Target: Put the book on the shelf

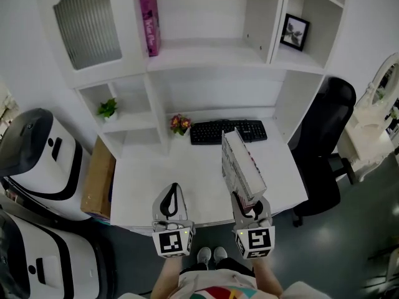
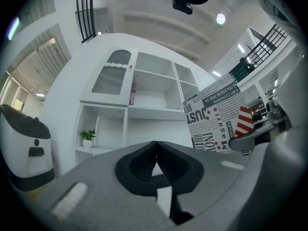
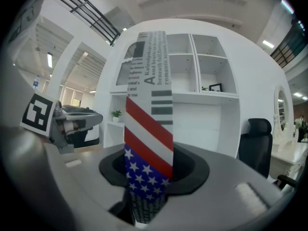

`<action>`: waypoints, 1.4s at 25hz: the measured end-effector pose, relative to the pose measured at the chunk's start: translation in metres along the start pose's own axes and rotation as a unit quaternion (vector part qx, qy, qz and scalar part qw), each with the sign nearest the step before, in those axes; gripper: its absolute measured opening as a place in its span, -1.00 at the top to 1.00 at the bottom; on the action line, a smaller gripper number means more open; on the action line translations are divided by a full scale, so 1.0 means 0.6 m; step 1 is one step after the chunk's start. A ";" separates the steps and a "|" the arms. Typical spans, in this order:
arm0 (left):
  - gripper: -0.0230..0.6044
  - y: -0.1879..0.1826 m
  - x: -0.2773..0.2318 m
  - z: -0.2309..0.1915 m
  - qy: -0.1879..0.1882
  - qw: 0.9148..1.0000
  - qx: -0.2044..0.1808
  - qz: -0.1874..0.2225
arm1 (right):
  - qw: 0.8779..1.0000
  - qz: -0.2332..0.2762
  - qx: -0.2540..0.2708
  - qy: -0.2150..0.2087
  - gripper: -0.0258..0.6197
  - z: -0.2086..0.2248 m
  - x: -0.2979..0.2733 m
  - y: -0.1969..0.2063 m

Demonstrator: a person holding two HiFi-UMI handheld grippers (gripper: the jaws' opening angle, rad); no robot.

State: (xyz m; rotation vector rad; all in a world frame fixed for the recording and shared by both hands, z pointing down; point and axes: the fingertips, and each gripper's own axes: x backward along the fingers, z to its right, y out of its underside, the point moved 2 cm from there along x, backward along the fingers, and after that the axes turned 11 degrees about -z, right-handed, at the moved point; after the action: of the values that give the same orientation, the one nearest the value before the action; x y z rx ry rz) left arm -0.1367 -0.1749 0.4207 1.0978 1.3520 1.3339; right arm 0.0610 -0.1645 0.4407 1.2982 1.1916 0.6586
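Observation:
My right gripper (image 1: 244,199) is shut on a book (image 1: 241,164) with newsprint covers, held above the white desk (image 1: 187,173) in front of the keyboard. In the right gripper view the book's spine (image 3: 148,124), with red stripes and white stars on blue, stands upright between the jaws of my right gripper (image 3: 147,186). My left gripper (image 1: 171,198) hovers beside it over the desk, jaws shut with nothing between them; its own view shows my left gripper (image 2: 155,170) and the book's cover (image 2: 219,121) at the right. The white shelf unit (image 1: 206,52) rises behind, with a pink book (image 1: 149,20) standing on it.
A black keyboard (image 1: 228,131) and a small flower pot (image 1: 181,124) sit at the desk's back. A green plant (image 1: 107,109) is in a left cubby, a framed picture (image 1: 294,32) in a right cubby. A black chair (image 1: 324,148) stands right; white machines (image 1: 37,154) stand left.

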 end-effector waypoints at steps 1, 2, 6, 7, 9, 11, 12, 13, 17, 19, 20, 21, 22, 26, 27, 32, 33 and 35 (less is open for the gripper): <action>0.93 -0.006 -0.002 0.000 -0.006 1.000 -0.003 0.002 | 1.000 0.002 0.002 0.003 0.44 0.007 -0.006 -0.005; 0.93 -0.009 -0.005 0.001 -0.012 1.000 -0.005 0.004 | 1.000 0.005 0.000 0.005 0.45 0.014 -0.012 -0.010; 0.93 -0.020 -0.023 0.008 -0.038 0.999 -0.006 0.003 | 0.999 0.010 -0.033 -0.001 0.45 0.042 -0.032 -0.020; 0.93 -0.023 -0.028 0.013 -0.043 0.999 -0.005 0.003 | 0.999 0.011 -0.034 -0.003 0.45 0.049 -0.036 -0.021; 0.93 -0.024 -0.038 0.023 -0.051 0.999 -0.003 0.005 | 0.999 0.012 -0.031 -0.008 0.45 0.060 -0.042 -0.022; 0.93 -0.022 -0.043 0.033 -0.057 0.998 -0.003 0.004 | 0.999 0.016 -0.035 -0.018 0.45 0.071 -0.045 -0.023; 0.93 -0.021 -0.045 0.040 -0.059 0.998 -0.003 0.003 | 0.999 0.018 -0.039 -0.023 0.45 0.077 -0.044 -0.023; 0.93 -0.021 -0.047 0.048 -0.059 0.998 -0.002 0.002 | 0.999 0.021 -0.043 -0.027 0.45 0.085 -0.042 -0.026; 0.93 -0.043 -0.071 0.077 -0.051 0.999 0.001 0.007 | 0.998 0.041 -0.048 -0.026 0.45 0.122 -0.048 -0.062; 0.93 -0.060 -0.088 0.080 -0.045 0.999 -0.005 0.014 | 0.997 0.053 -0.047 -0.019 0.45 0.134 -0.058 -0.082; 0.93 -0.065 -0.098 0.082 -0.040 0.999 -0.009 0.016 | 0.997 0.054 -0.044 -0.012 0.45 0.139 -0.063 -0.087; 0.93 -0.067 -0.108 0.084 -0.035 0.999 -0.011 0.018 | 0.998 0.052 -0.043 -0.005 0.45 0.145 -0.067 -0.089; 0.93 -0.067 -0.118 0.085 -0.031 0.999 -0.011 0.019 | 0.998 0.046 -0.044 0.002 0.45 0.150 -0.070 -0.089; 0.93 -0.077 -0.149 0.079 -0.020 0.999 -0.014 0.027 | 0.998 0.032 -0.048 0.012 0.45 0.156 -0.081 -0.086; 0.93 -0.077 -0.156 0.078 -0.017 0.999 -0.014 0.026 | 0.998 0.031 -0.049 0.013 0.45 0.157 -0.084 -0.086; 0.93 -0.090 -0.180 0.074 -0.001 1.000 -0.019 0.024 | 0.997 0.031 -0.066 -0.008 0.45 0.160 -0.097 -0.110; 0.93 -0.094 -0.183 0.071 0.001 1.000 -0.019 0.024 | 0.997 0.025 -0.066 -0.011 0.45 0.160 -0.101 -0.118; 0.93 -0.101 -0.189 0.063 0.005 1.000 -0.020 0.024 | 0.997 0.012 -0.069 -0.010 0.45 0.161 -0.107 -0.140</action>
State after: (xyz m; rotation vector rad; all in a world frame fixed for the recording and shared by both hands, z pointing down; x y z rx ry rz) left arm -0.0778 -0.2802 0.3623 1.1050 1.3085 1.3964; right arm 0.1093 -0.2766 0.3656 1.2018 1.0962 0.7318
